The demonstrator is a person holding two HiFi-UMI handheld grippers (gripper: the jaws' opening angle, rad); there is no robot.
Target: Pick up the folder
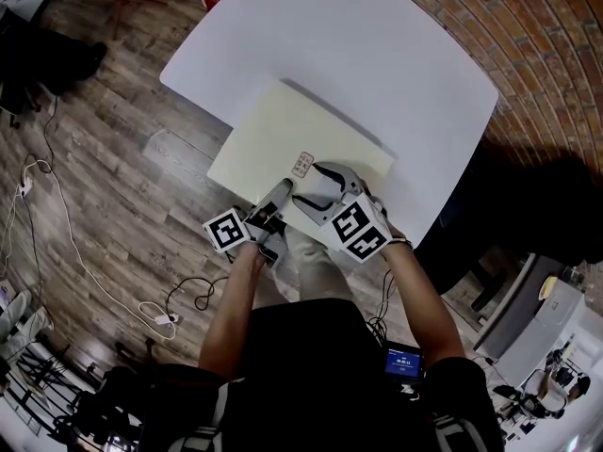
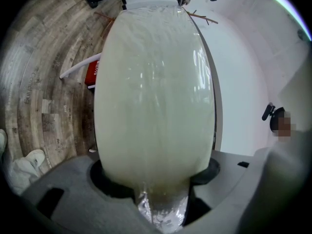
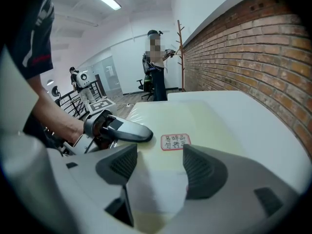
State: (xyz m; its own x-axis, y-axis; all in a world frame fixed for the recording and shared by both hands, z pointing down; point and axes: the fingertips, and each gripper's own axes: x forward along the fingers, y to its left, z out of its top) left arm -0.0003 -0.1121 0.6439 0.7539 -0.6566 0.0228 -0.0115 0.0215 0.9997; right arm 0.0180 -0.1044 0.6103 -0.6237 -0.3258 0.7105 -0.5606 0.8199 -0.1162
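- Now my left tongs (image 2: 156, 177) are clamped on the near edge of the folder (image 1: 292, 135), one jaw on each side of it.
- Most of the folder lies flat on the white table (image 1: 377, 55), and its near side sticks out past the table edge, where I hold it.
- My right tongs (image 3: 158, 165) are wide apart and hold nothing; they hang just above the folder, near the little red label (image 3: 174, 141), pointing down at it.
- I think the job is about half done: I have a grip, but the folder is not up yet.
- To do it well, I should squeeze hard with the left tongs, because the folder looks smooth and shiny and could slip out.
- I should lift slowly and straight up, not pull it toward me, so it does not slide off and drop.
- The folder is big and thin, so I guess the far end will bend down and swing.
- It may help to slip the right tongs onto the near edge beside the left ones and close them, so two grips share the load.
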